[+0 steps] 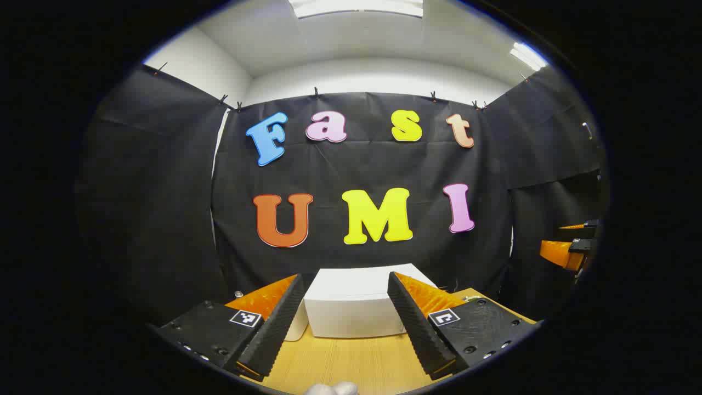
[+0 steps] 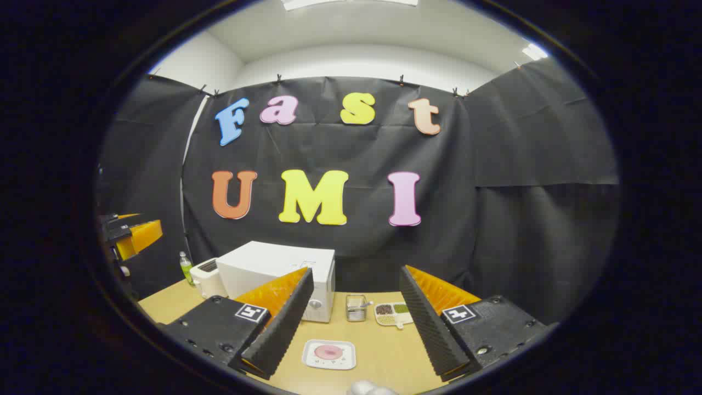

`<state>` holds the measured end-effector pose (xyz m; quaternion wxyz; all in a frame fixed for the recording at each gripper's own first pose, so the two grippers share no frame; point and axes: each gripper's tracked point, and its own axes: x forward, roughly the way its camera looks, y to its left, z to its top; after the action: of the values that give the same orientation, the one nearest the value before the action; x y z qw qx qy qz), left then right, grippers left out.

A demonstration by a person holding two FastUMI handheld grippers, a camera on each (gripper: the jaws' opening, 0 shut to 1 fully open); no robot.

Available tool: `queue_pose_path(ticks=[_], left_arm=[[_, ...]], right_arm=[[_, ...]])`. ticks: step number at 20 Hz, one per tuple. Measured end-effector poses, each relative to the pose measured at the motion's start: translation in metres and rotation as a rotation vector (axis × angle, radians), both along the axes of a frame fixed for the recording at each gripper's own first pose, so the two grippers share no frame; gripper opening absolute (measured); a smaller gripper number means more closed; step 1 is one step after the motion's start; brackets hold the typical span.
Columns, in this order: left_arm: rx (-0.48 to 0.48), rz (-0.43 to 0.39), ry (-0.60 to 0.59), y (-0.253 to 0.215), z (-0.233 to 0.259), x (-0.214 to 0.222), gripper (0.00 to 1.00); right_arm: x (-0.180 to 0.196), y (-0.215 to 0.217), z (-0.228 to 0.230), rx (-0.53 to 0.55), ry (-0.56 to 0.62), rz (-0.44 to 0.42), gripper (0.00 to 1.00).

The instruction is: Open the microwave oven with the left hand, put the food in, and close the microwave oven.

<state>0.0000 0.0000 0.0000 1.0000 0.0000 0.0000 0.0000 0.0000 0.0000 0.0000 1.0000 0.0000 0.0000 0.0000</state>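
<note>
We find the left gripper held above the wooden table, its jaws spread wide with nothing between them. Through the gap, in the left gripper view, we see the white microwave oven standing at the back of the table against the black cloth wall; from this high angle mostly its top shows. At the right edge of that view we note the other gripper, well apart from the microwave.

In the right gripper view, the right gripper also stands wide open and holds nothing. We record the microwave oven at the left rear of the table, with its door shut and a knob on its front panel. Just beside it on its left sits a white toaster, and beyond that a small green bottle.

The food, a pink round item on a white plate, lies on the table in front of the microwave, apart from it, between the 2 fingers. Farther back we see a small wire basket and a divided tray side by side.
</note>
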Motion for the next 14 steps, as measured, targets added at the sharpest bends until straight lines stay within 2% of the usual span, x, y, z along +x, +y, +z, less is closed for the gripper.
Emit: queue_pose_path(ticks=[2,3,5,6,8,10,14], left_arm=[[-0.001,-0.001,0.002,-0.002,-0.002,0.0,0.95],[0.004,0.003,0.003,-0.001,-0.003,0.001,0.95],[0.011,0.005,0.006,-0.002,-0.004,0.002,0.95],[0.013,0.007,0.007,-0.003,-0.004,0.002,0.95],[0.018,0.012,0.009,-0.004,-0.005,0.004,0.95],[0.017,0.013,0.012,-0.004,-0.006,0.005,0.94],[0.027,0.002,0.032,-0.012,-0.018,0.01,0.95]], right_arm=[[0.002,0.0,-0.001,0.003,0.0,0.0,1.0],[0.002,0.0,-0.002,0.004,0.003,0.0,0.96],[0.004,0.0,-0.004,0.008,0.007,0.004,0.96],[0.005,-0.001,-0.005,0.009,0.009,0.003,1.0],[0.006,-0.004,-0.006,0.008,0.01,0.0,0.96],[0.008,-0.006,-0.009,0.006,0.013,-0.001,1.0],[0.011,-0.009,-0.014,0.023,0.022,0.003,1.0]])
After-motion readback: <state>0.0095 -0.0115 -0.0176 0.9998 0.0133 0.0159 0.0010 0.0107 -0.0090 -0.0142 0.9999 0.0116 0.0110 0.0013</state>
